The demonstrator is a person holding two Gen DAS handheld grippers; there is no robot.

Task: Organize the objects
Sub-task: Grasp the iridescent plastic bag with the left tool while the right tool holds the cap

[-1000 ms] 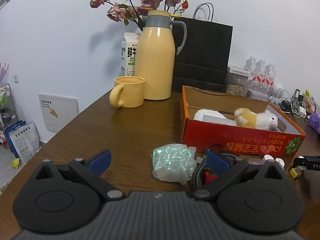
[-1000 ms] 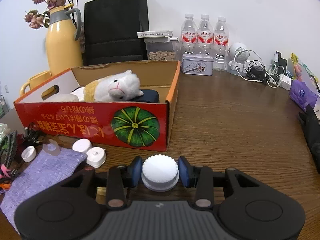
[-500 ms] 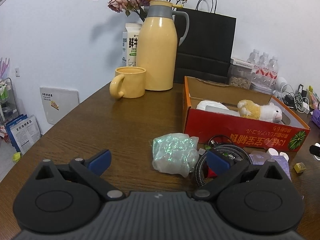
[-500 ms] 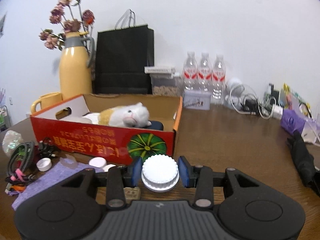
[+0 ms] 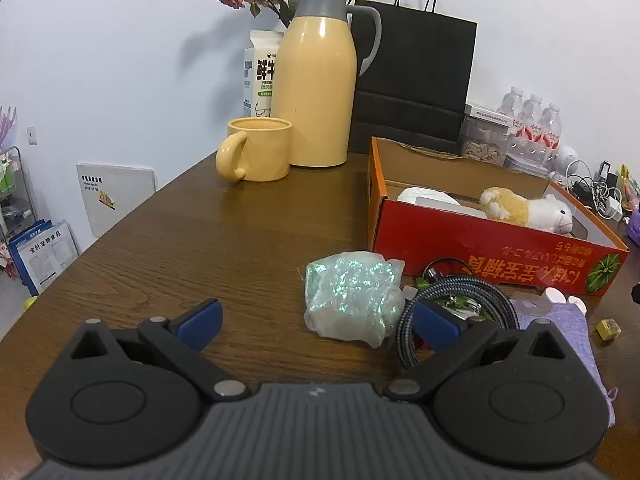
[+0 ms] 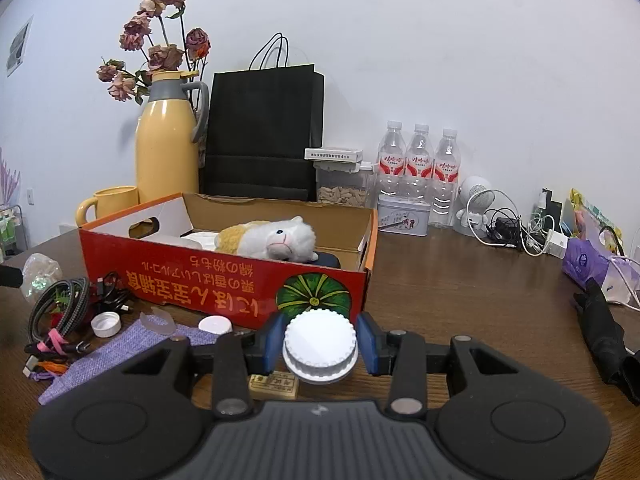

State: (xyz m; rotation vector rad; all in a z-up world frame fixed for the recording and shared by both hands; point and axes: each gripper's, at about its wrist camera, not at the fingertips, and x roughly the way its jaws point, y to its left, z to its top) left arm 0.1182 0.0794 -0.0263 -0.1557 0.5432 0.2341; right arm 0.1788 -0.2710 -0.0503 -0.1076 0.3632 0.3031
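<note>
My right gripper is shut on a white ribbed cap, held above the table just in front of the red cardboard box. That box holds a plush toy and a white item. My left gripper stands open low over the table, with a crinkled iridescent bag just beyond its fingers. A coiled braided cable lies beside the right blue pad. A purple cloth pouch, loose white caps and a small wooden tile lie in front of the box.
A yellow thermos, yellow mug, milk carton and black paper bag stand at the back. Water bottles, a tin, chargers with cables and a black folded umbrella sit to the right.
My right gripper lifted with the cap and tilted up, so the box now sits farther ahead and the wooden tile shows beneath it. The left gripper stayed nearly still.
</note>
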